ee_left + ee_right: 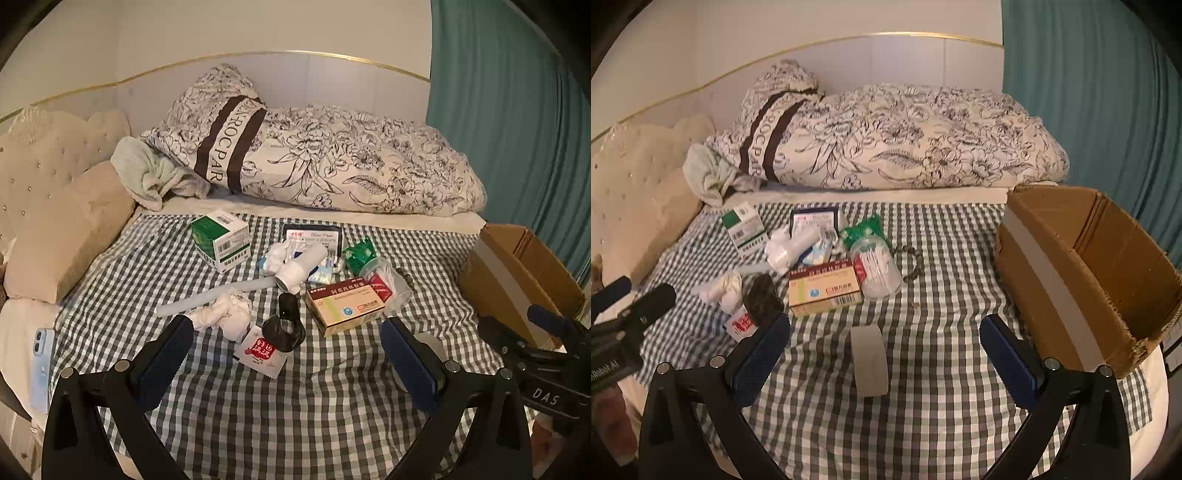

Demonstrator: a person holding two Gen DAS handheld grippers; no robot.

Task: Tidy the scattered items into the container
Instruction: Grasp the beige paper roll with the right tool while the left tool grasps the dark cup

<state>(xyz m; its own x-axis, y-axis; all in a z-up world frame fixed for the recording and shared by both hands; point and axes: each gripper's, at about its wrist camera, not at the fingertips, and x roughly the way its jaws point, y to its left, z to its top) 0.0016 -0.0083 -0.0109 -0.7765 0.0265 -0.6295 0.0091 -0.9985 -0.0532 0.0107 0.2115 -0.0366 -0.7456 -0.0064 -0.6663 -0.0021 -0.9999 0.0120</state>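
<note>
Both tools hang over the checked cloth on the bed, tilted downward, and nothing has been picked up yet. The right gripper has its blue pads spread wide with a roll of pale tape lying flat on the cloth between them, untouched on either side; the left gripper is just as wide apart and holds nothing, with a red-and-white sachet and a black coiled strap lying just ahead of it. The tape looks like the natural first pick, since it sits apart from the pile and nearest the cardboard box. I would lower the right pads to straddle the roll across its flat faces, close gently so the ring does not buckle, lift clear of the cloth so the fabric is not dragged, then swing right and let go over the opening. The rest is heaped together further up the cloth: a tan medicine carton, a clear tub of cotton swabs, a green-and-white carton, crumpled tissues and a bead bracelet. The box stands open at the right edge of the bed, and what shows of its inside is bare.
</note>
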